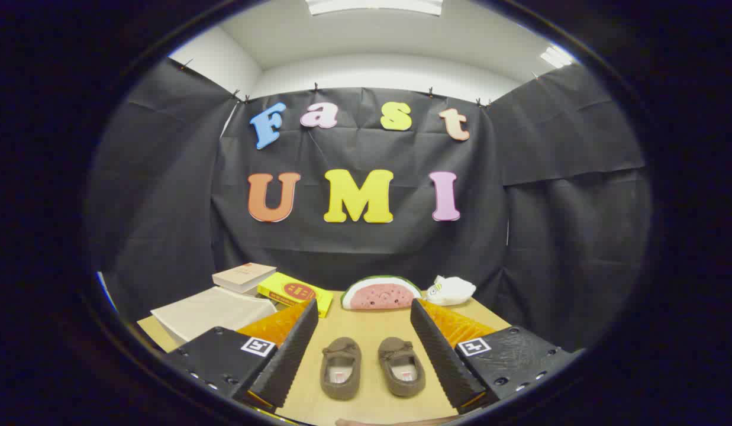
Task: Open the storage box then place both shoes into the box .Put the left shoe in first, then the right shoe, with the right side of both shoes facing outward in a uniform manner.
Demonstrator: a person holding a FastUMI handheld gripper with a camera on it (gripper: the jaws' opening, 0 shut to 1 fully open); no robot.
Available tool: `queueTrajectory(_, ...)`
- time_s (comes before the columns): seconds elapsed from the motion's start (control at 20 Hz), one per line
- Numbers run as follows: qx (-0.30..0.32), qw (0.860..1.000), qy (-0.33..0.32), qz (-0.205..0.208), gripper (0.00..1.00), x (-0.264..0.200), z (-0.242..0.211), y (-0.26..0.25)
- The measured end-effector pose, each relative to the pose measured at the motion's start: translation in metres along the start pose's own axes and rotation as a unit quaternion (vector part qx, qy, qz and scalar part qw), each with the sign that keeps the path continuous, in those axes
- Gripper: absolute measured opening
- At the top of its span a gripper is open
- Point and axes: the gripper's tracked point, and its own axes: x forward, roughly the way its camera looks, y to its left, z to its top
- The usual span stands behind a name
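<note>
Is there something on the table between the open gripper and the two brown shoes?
Nothing visible. The gripper is open, and both shoes, left and right, lie side by side on bare table between its fingers.

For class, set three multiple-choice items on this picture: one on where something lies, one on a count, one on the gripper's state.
1. Where are the shoes?
A. between the fingers
B. on the books
C. behind the watermelon toy

2. How many brown shoes lie on the table?
A. one
B. two
C. three

3. The hand-held gripper is:
A. shut on a shoe
B. shut on nothing
C. open

Key: 1 A, the pair lies side by side between the two fingers; 2 B, two are visible; 3 C, the fingers stand wide apart, touching neither shoe.
</note>
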Motion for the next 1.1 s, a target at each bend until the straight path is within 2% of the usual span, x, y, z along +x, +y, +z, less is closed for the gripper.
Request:
queueTrajectory(0.65, 0.008, 1.000, -0.003, 0.000, 0.96, 0.000, -0.006, -0.004)
queueTrajectory(0.85, 0.026, 0.999, 0.021, 0.034, 0.96, 0.011, -0.020, 0.009)
queueTrajectory(1.1, 0.057, 0.988, 0.110, 0.092, 0.96, 0.042, -0.065, 0.042)
